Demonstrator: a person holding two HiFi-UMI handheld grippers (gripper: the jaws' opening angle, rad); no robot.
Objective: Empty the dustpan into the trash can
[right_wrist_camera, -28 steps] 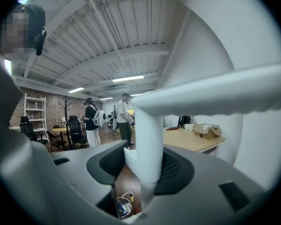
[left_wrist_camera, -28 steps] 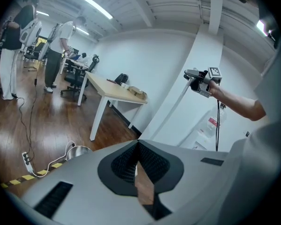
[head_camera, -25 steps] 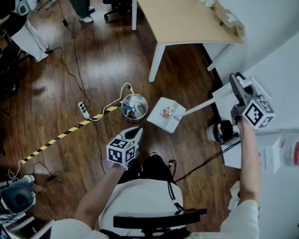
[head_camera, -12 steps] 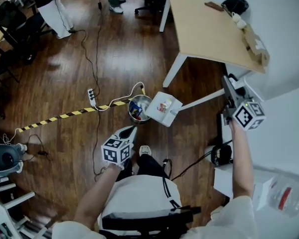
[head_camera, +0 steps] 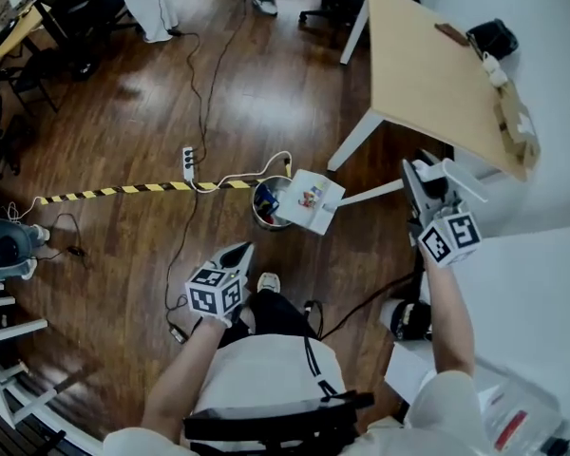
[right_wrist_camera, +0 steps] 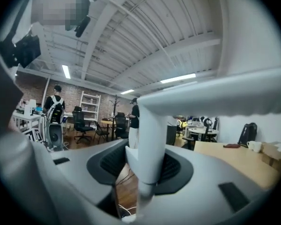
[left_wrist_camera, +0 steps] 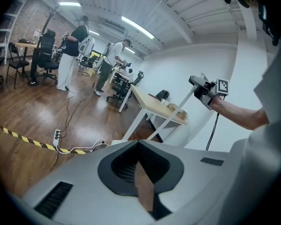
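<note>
A white dustpan [head_camera: 309, 200] with colourful scraps in it hangs tilted over the right rim of the round metal trash can [head_camera: 262, 205] on the wood floor. Its long white handle [head_camera: 370, 194] runs right into my right gripper [head_camera: 411, 173], whose jaws are closing, pressed on the handle. That handle [right_wrist_camera: 149, 139] fills the gap between the jaws in the right gripper view. My left gripper [head_camera: 238, 253] hovers below the can, shut and holding nothing, with only a thin sliver of floor between its jaws [left_wrist_camera: 141, 175]. The right gripper [left_wrist_camera: 199, 84] also shows in the left gripper view.
A light wooden table [head_camera: 437, 84] stands at the upper right. A power strip [head_camera: 187, 162], cables and yellow-black tape [head_camera: 123, 190] lie left of the can. A grey machine [head_camera: 5, 243] sits at the far left. People stand at the back.
The right gripper has swung left and down, carrying the dustpan from beside the can to over its rim. The left gripper has stayed near the same spot.
</note>
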